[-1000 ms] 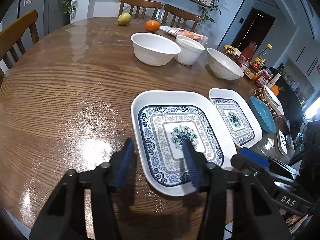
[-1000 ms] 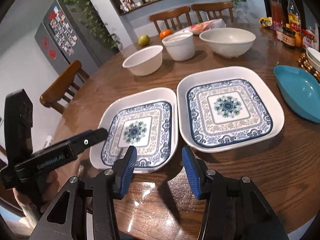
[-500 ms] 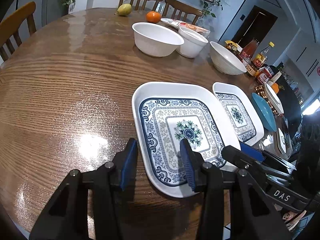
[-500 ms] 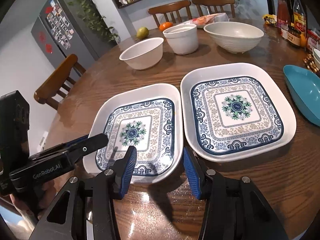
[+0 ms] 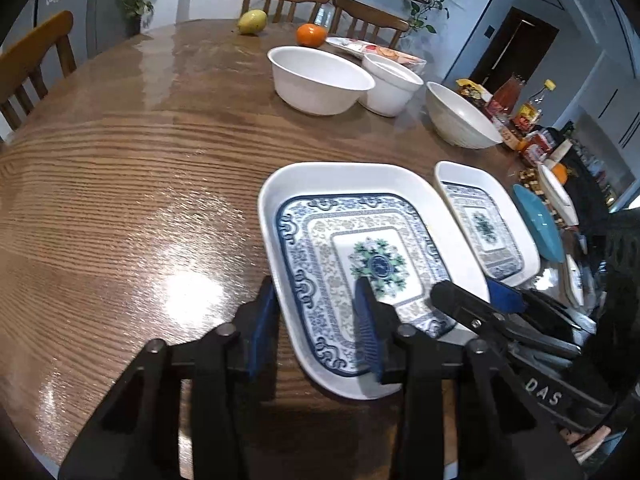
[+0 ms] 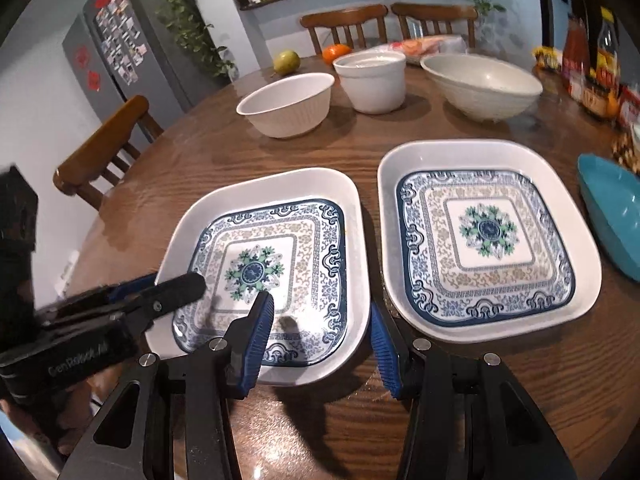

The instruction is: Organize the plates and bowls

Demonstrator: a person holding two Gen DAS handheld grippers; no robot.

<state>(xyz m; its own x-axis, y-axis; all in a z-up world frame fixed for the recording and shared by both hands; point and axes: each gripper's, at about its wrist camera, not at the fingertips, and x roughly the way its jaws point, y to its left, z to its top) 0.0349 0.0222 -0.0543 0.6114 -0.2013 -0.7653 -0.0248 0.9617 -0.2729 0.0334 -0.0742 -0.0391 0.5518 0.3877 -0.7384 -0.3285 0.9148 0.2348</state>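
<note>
Wood grain is running across the round dining table [image 5: 120, 184] under both of my cameras, with chairs and a shelf behind. Two square patterned plates are lying side by side near my edge: the left plate [image 6: 272, 264] and the right plate [image 6: 488, 236], close together with only a thin gap. I am holding my left gripper [image 5: 316, 324] with its jaws spread, straddling the left plate's near-left corner, one finger outside the rim and one over the pattern. My right gripper [image 6: 322, 324] is sitting open too, straddling the same plate's near-right corner. Three bowls are standing farther back: a white bowl [image 6: 288, 104], a taller white bowl [image 6: 372, 80] and a wide cream bowl [image 6: 480, 84]. A teal dish [image 6: 612, 216] is resting at the right.
</note>
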